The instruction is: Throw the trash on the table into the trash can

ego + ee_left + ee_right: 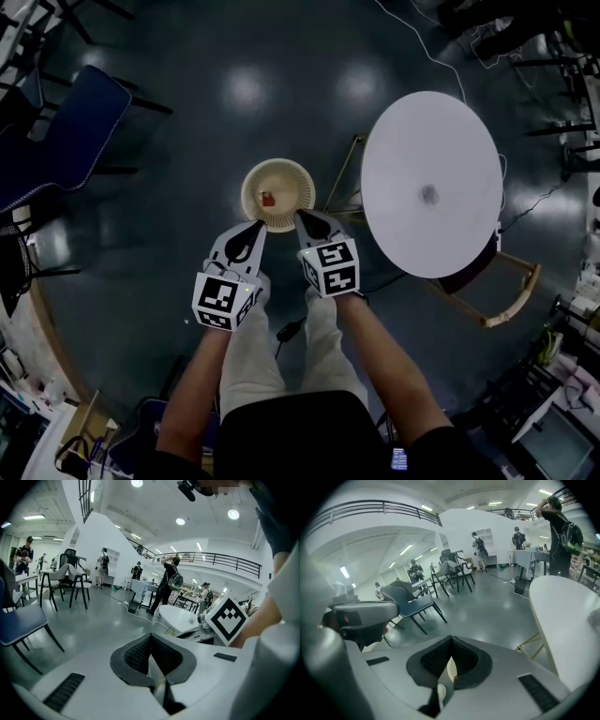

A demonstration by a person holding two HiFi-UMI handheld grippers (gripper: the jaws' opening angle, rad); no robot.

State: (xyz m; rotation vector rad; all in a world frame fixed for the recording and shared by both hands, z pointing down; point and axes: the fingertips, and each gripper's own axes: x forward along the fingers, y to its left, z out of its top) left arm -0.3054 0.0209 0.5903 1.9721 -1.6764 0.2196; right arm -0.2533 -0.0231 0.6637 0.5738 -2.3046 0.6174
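Both grippers are down at the cream trash can (292, 178), one on each side of its near rim. The left gripper (255, 228) has its jaws pressed together, and its own view shows a thin pale sliver pinched between the pads (136, 656), which looks like that rim seen edge-on. The right gripper (302, 220) is clamped too, and in its view a cream perforated strip of the rim (452, 669) sits squeezed between the dark pads. Inside the can, near the middle of the bottom, lies a small red piece of trash (268, 199). To the right stands the round white table (431, 141), close to the can but apart from it, with one small dark spot (428, 195) on top, too blurred to identify. A wooden chair (511, 300) pokes out from under the table's edge, and a blue chair (66, 131) stands well off to the left.
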